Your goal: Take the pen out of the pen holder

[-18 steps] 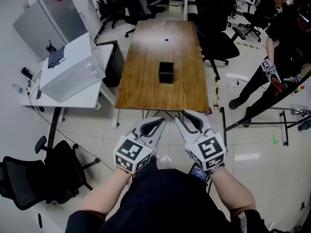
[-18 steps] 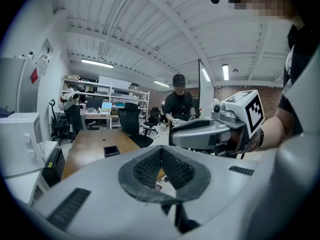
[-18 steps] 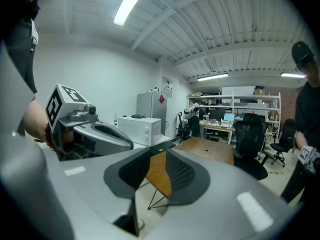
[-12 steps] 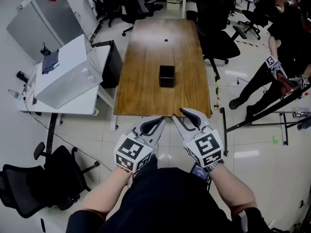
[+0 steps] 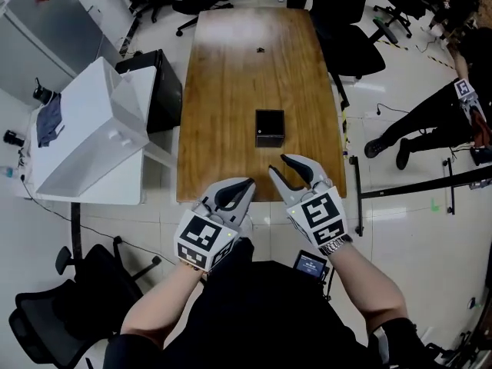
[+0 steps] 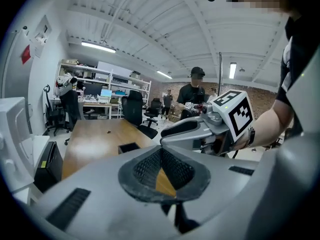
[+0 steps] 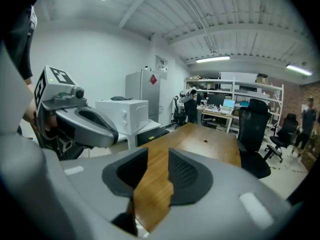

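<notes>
With my right gripper jaws spread and my left gripper jaws pressed together empty, both short of the pen holder, I see no pen, so a blind grab may topple it.

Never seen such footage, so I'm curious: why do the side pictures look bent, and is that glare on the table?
Head view: pale glare on the far end of the wooden table. Left gripper view and right gripper view: wide-angle bending, curved ceiling beams, black corners.
</notes>
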A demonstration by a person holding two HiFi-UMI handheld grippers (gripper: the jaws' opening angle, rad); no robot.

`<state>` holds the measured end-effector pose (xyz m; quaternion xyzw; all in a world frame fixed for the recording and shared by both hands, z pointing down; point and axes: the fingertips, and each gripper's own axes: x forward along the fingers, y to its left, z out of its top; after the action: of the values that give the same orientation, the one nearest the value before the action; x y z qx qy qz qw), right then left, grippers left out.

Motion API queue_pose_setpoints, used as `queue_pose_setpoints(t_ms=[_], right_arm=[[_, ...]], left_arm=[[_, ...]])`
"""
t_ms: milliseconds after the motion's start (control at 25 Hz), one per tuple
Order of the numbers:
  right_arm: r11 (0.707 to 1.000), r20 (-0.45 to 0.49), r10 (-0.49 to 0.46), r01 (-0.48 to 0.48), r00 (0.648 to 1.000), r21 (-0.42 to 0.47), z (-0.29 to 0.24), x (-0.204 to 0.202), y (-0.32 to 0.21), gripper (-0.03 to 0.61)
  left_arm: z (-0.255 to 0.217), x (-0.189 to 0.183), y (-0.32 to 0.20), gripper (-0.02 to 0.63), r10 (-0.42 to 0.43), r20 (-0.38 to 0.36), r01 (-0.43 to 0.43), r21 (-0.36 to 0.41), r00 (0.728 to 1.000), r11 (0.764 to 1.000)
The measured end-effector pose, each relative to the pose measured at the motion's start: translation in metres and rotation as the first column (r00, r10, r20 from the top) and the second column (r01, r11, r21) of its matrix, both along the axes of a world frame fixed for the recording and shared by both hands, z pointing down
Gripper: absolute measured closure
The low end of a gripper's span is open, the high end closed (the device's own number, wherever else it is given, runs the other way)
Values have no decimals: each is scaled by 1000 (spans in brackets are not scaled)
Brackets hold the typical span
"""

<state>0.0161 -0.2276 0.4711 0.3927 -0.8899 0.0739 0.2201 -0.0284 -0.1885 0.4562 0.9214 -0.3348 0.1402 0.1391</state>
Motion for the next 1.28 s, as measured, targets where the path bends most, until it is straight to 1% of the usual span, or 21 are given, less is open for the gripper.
queue_pose_setpoints(t_ms=[240, 400, 760, 840, 1080, 1200, 1280], right_arm=[[997, -41, 31, -34, 999, -68, 41, -10, -54, 436], [994, -70, 35, -42, 997, -102, 69, -13, -84, 427], [985, -146, 19, -44, 989, -168, 114, -23, -115, 423], [982, -161, 26, -56, 987, -182, 121, -24, -118, 431], [972, -209, 57, -102, 976, -212, 133, -18, -124, 483], [971, -221, 65, -113, 973, -212, 135, -17, -126, 517], [971, -237, 73, -124, 969, -205, 134, -15, -127, 520]], left_arm=[[27, -8, -48, 609, 32, 7, -31, -66, 999, 997], [42, -11, -75, 609, 51, 15, -49, -91, 999, 995], [61, -28, -106, 609, 57, 22, -54, -129, 998, 990], [64, -32, -110, 609, 57, 23, -53, -135, 998, 989], [69, -37, -119, 609, 61, 16, -58, -144, 998, 988], [70, -36, -120, 609, 70, 12, -67, -145, 998, 987], [69, -35, -121, 609, 74, 10, -72, -144, 997, 987]])
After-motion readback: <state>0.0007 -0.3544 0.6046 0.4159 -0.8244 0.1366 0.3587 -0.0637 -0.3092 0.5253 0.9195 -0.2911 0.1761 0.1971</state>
